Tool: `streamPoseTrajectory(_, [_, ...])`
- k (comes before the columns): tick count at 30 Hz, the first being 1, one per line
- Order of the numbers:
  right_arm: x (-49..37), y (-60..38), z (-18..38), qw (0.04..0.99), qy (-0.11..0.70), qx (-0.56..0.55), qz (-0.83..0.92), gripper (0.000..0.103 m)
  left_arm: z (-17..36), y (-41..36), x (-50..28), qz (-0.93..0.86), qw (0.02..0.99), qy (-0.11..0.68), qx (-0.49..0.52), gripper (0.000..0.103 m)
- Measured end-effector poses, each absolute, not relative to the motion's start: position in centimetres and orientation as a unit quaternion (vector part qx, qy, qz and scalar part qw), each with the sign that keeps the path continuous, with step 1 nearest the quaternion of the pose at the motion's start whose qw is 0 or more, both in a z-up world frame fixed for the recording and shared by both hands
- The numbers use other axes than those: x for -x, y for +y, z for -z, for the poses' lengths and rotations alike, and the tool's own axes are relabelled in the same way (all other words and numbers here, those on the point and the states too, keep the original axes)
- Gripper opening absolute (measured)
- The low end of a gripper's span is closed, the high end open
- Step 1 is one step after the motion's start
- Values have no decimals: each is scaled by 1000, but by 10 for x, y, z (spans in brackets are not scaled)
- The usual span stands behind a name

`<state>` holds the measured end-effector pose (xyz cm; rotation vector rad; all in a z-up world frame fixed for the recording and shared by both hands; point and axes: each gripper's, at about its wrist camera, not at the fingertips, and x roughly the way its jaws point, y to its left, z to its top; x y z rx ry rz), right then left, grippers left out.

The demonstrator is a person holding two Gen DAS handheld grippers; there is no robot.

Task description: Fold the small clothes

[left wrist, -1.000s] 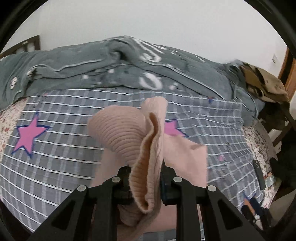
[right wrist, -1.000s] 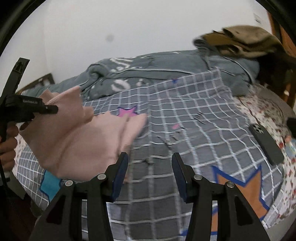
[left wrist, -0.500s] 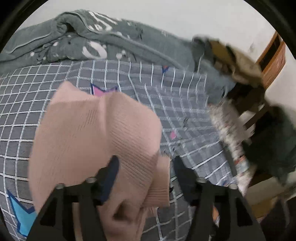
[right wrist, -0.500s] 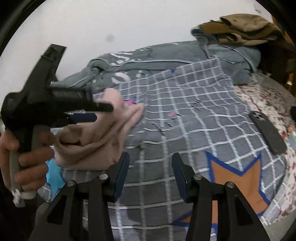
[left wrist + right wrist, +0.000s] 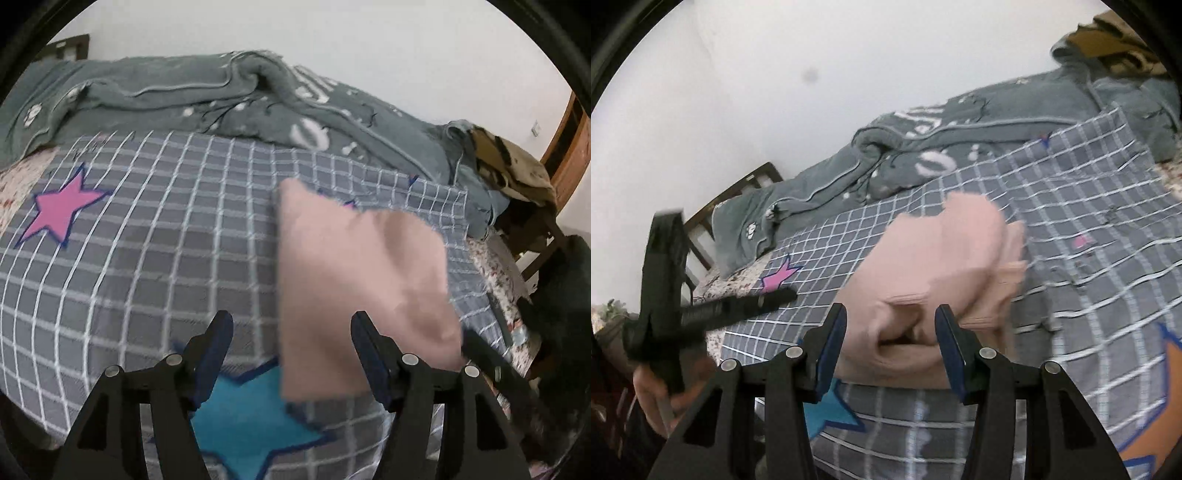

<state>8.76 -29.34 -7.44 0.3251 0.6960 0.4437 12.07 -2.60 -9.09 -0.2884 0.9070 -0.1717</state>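
Both claws released: left claw [image 5: 291,354], right claw [image 5: 890,347]; soft pink ribbed garment [image 5: 934,273] rumpled on checked quilt [image 5: 166,240]

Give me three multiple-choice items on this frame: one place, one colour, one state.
1. Where is the pink garment?
A. on the checked bedspread
B. on the floor
C. hung on the headboard

2. What colour is the star nearest the left gripper in its own view?
A. yellow
B. blue
C. green

3. What are the left gripper's fingers doing?
A. pinching the garment
B. apart, gripping nothing
C. clamped on the grey blanket

Key: 1 A, the garment lies bunched on the checked bedspread. 2 B, a blue star sits just below the fingers. 3 B, both fingers stand apart with no cloth pressed between them; the garment lies beyond them.
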Motion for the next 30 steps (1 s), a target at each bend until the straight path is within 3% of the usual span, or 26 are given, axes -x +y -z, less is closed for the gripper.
streamPoseTrajectory(3, [-105, -276, 87, 908, 345, -146, -186, 43, 106, -24, -109, 85, 880, 449, 128, 64])
streamPoseTrajectory(5, [-113, -271, 96, 908, 353, -135, -182, 6, 112, -28, -103, 88, 882, 449, 114, 64])
streamPoseTrajectory(10, [-95, -310, 91, 934, 294, -139, -149, 5, 123, -40, -95, 111, 884, 445, 96, 64])
streamPoseTrajectory(15, [-113, -319, 128, 915, 364, -114, -130, 5, 132, -47, -106, 113, 878, 451, 113, 64])
streamPoseTrajectory(18, [-105, -320, 116, 922, 348, -104, -135, 8, 129, -48, -112, 120, 880, 445, 114, 64])
streamPoseTrajectory(22, [-106, -325, 98, 929, 323, -112, -144, 44, 122, -45, -123, 113, 888, 432, 107, 64])
streamPoseTrajectory(23, [-111, -324, 96, 930, 322, -111, -141, 48, 119, -43, -127, 113, 889, 429, 112, 64])
streamPoseTrajectory(26, [-134, -327, 100, 923, 337, -128, -136, 58, 113, -35, -139, 119, 889, 420, 134, 64])
streamPoseTrajectory(30, [-161, -331, 120, 908, 375, -147, -120, 60, 107, -29, -153, 121, 890, 415, 144, 64])
